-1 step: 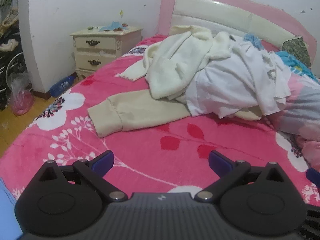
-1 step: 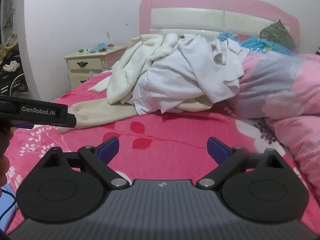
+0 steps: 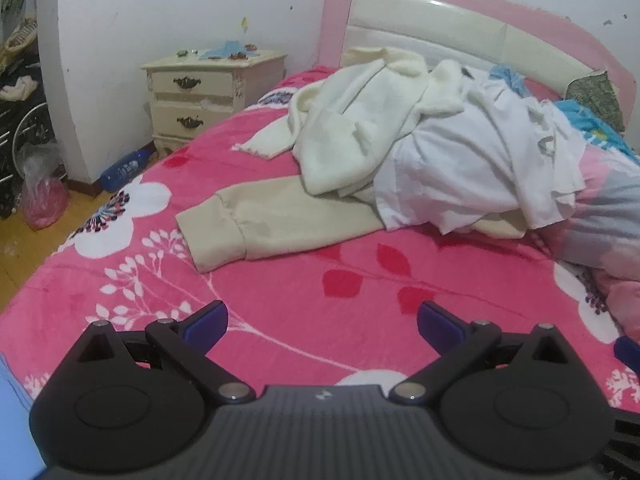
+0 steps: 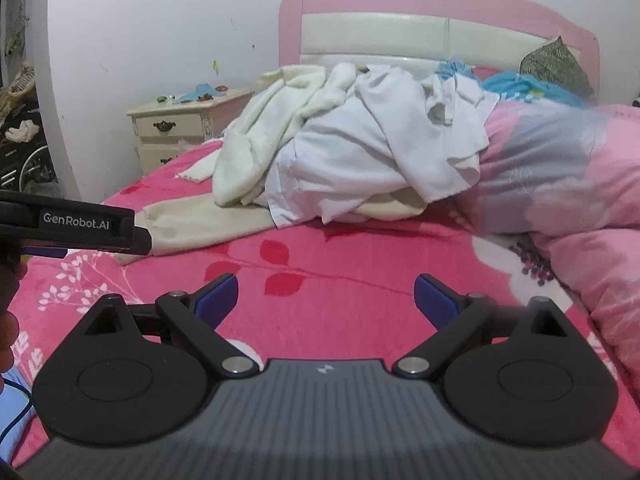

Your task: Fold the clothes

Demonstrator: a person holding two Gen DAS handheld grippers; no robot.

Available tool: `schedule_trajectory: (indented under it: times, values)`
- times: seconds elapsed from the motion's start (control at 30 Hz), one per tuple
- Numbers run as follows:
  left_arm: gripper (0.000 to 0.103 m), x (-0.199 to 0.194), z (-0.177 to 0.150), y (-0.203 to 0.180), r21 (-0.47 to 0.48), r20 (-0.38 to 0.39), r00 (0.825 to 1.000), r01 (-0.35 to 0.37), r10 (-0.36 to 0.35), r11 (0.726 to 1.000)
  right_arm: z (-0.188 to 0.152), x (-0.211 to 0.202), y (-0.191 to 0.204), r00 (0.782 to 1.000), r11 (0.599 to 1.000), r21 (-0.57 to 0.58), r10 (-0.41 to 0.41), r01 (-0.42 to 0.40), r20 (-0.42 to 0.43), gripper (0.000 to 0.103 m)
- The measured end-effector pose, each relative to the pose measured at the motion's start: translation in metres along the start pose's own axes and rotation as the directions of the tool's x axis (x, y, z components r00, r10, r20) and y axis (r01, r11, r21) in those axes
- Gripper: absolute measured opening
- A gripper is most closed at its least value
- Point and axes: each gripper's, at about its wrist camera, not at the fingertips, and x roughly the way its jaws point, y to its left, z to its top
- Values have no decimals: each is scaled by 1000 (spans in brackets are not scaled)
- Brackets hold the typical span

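Home bedroom, lived-in: a bed (image 3: 304,292) under a pink floral blanket fills most of the frame, with a pink-and-cream padded headboard (image 3: 452,20) at upper right against a scuffed white wall (image 3: 160,12). Upper left of centre, a cream two-drawer nightstand (image 3: 200,100) with small odds and ends on top stands just beside the bed; a heap of unfolded clothes (image 3: 400,152) and a pink quilt (image 4: 560,184) lie near the headboard. Far left: wooden floor (image 3: 24,240), a pink plastic bag (image 3: 44,200), a blue bottle (image 3: 124,168) by the nightstand's foot, household clutter beyond.
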Motion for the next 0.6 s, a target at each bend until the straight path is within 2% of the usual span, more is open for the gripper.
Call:
schedule_trajectory:
  times: [0.07,0.2,0.43,0.6]
  values:
    - [101,1,0,-3,15,5,1000,-5,5,1000,-2,4,-2,1000,1000,3,0,0,-15,95]
    - [101,36,0,0,18,-86,996,-35,36,999,-5,11,-5,999,1000,10,-1,2,-44,95]
    - [101,44,-4,-6,54,-82,993,-77,81,996,-8,18,-6,997,1000,21,-8,9,-71,95]
    - [101,43,-5,-9,62,-83,994,-72,77,995,-5,16,-8,998,1000,22,-10,12,-69,95]
